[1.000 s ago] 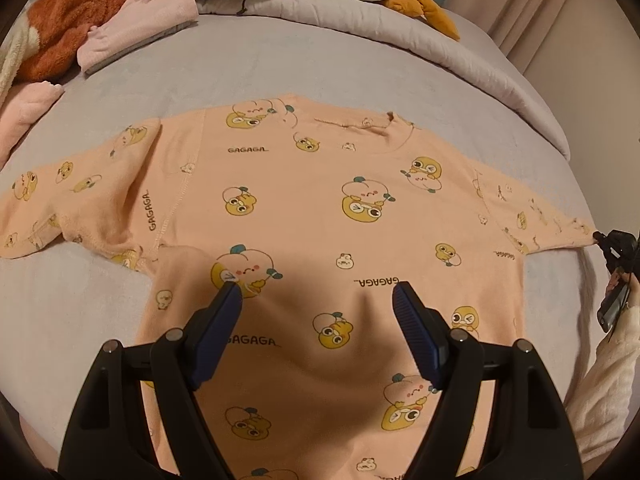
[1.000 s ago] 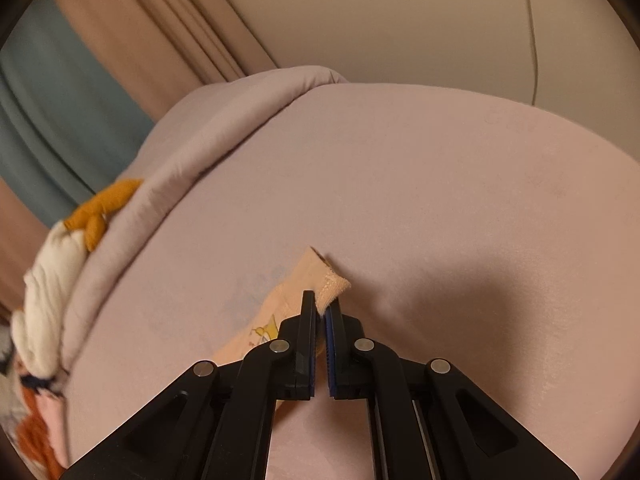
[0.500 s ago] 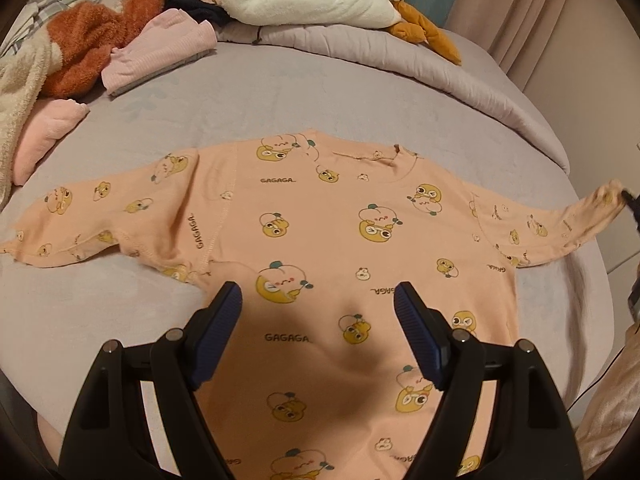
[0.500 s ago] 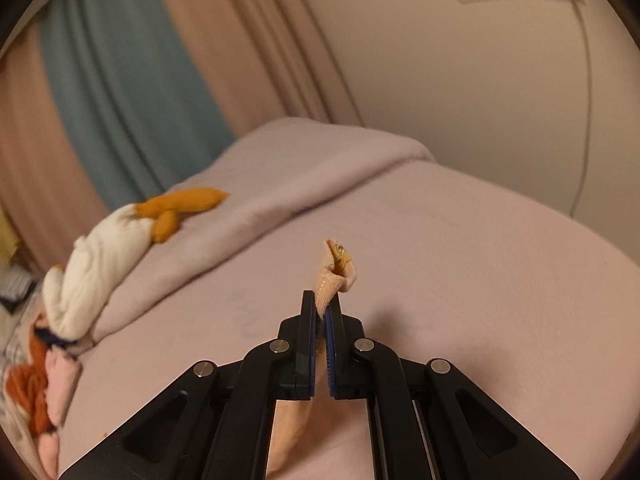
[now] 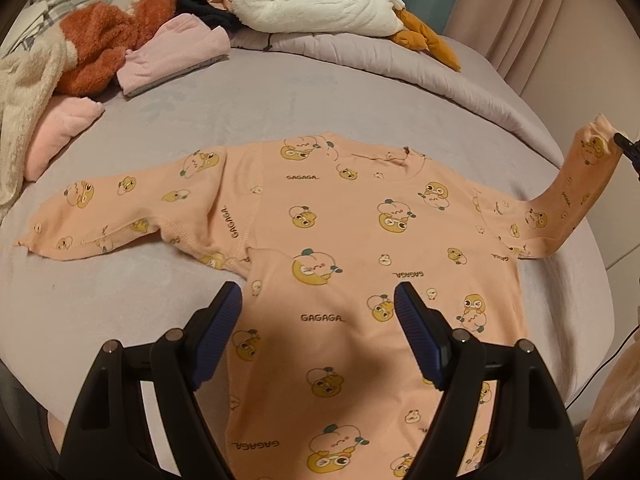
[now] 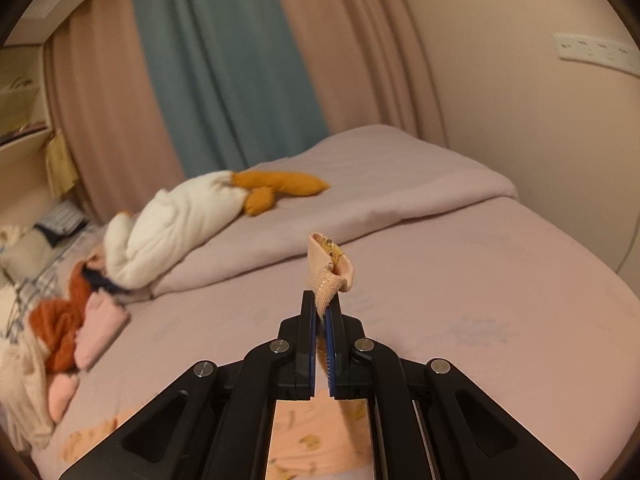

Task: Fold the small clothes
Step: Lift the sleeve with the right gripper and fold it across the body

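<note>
Peach long-sleeved shirt [image 5: 344, 248] lies flat on the lilac bed [image 5: 248, 112], left sleeve spread out. Left gripper [image 5: 318, 308] hovers above the lower body of the shirt, fingers wide apart. Right gripper [image 6: 320, 308] is clamped on the right sleeve cuff [image 6: 330, 268], raised off the bed.

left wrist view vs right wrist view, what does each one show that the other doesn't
Only the left wrist view shows the peach shirt spread flat and the open left gripper above its body. Only the right wrist view shows the right gripper shut on the sleeve cuff, plus the teal curtain. Both show the lifted sleeve, the white duck plush and the bed.
</note>
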Tool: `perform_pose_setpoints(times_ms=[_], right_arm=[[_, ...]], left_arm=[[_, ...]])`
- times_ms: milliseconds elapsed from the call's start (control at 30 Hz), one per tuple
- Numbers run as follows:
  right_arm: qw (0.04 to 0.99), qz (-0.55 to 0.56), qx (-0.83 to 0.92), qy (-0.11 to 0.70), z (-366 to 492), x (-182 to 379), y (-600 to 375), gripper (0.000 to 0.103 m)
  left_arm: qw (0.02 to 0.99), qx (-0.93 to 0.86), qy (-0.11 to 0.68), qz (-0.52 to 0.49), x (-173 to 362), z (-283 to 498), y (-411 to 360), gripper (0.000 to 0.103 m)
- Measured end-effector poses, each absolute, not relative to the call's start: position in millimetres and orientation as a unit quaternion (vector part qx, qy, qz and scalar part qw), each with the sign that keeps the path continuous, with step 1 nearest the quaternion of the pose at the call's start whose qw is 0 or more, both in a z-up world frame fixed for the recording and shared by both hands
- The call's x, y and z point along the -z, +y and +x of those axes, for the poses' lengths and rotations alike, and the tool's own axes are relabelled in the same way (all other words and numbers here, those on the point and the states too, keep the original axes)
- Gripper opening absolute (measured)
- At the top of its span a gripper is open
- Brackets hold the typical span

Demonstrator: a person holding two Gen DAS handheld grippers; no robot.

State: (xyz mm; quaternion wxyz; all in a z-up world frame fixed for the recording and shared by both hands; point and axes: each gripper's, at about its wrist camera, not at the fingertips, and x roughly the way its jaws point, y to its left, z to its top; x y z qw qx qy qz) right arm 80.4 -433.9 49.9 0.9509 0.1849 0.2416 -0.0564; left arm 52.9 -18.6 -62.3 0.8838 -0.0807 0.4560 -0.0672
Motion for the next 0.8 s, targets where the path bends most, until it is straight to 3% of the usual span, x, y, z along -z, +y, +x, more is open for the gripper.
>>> perform_pose_setpoints(times_ms=[467,800], right_arm=[[0.948,0.146,-0.037,0.28,94.5,-43.1,-340.0,0.005],[0.925,0.149,-0.098,0.336,89.3,2.3,-272.9,0.005]], left_arm=[[0.883,0.053,0.455,-0.103,66.9,47.7,11.5,0.079],[0.883,0.046,0.456,-0.104,73.9,48.4,19.8,0.079]])
